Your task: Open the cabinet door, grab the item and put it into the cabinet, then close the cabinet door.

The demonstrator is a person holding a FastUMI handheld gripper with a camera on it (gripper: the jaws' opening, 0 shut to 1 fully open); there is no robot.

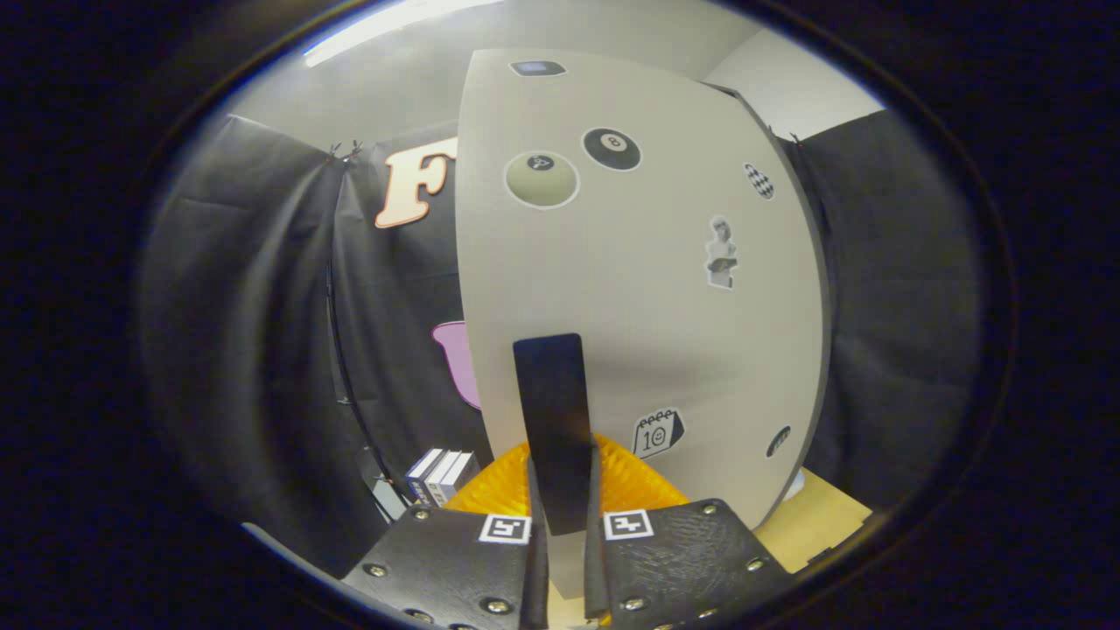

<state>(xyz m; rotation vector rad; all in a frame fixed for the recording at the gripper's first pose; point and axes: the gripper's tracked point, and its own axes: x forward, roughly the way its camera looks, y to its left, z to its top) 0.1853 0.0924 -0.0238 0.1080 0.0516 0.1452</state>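
Observation:
The beige cabinet door, dotted with stickers, stands very close in front of me, with its left edge showing against the booth wall. A flat black handle runs upright on its lower part. My gripper is shut on the lower end of that handle, one finger pressing each side. Whether the door is ajar or flush I cannot tell. The cabinet's inside is hidden behind the door.
Several small blue-and-white boxes stand upright low on the left, just beyond my left finger. A wooden tabletop shows to the lower right of the door. Black cloth walls close in on both sides.

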